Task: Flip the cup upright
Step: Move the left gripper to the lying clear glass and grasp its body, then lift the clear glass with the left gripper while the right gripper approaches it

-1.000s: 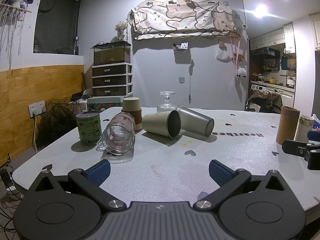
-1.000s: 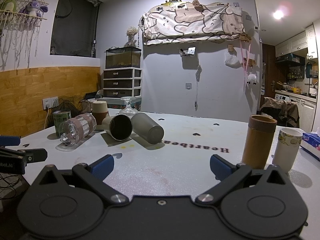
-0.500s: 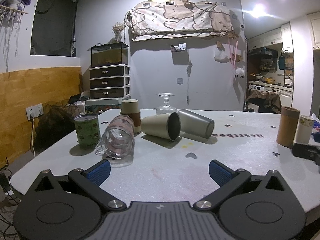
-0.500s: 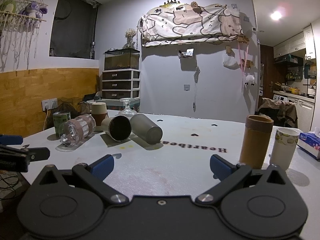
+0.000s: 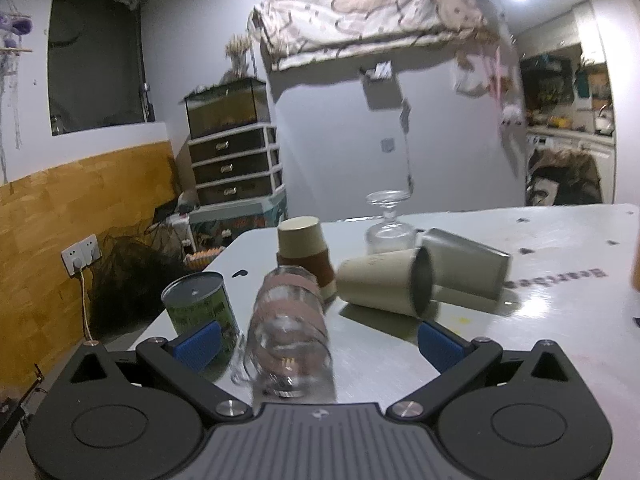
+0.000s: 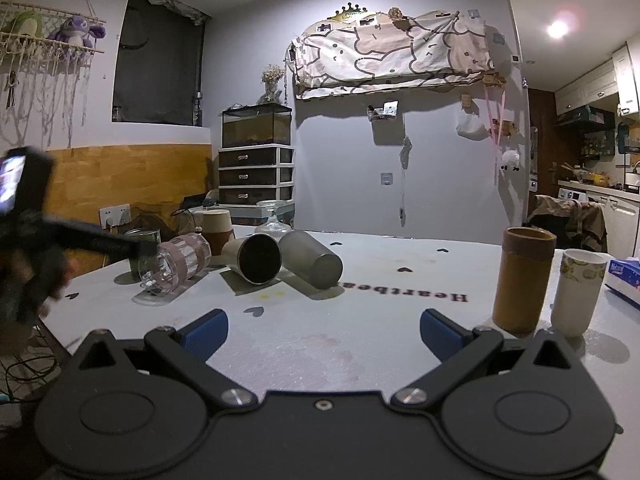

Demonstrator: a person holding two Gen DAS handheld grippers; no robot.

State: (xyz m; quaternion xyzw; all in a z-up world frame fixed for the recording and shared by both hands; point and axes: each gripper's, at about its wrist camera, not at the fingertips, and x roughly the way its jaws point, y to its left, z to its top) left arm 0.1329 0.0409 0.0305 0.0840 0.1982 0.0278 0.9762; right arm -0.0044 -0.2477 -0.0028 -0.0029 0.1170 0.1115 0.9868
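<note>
A clear glass cup with a pink band (image 5: 289, 328) lies on its side on the white table (image 5: 540, 300), its mouth toward me. My left gripper (image 5: 318, 346) is open and the cup lies between its blue fingertips, nearer the left one. The cup also shows in the right wrist view (image 6: 174, 264), with the left gripper (image 6: 120, 246) reaching over it. A beige cup (image 5: 386, 288) and a grey metal cup (image 5: 466, 266) lie on their sides behind. My right gripper (image 6: 322, 330) is open and empty above the table's near side.
A green can (image 5: 196, 308) stands left of the glass cup. An upside-down brown paper cup (image 5: 304, 252) and an upside-down glass goblet (image 5: 388, 226) stand behind. A tall brown cylinder (image 6: 522, 282), a white cup (image 6: 576, 292) and a tissue pack (image 6: 624, 280) stand at right.
My left gripper has moved forward and left, tilting, so the glass cup now lies between its open fingers. The right gripper has hardly moved.
</note>
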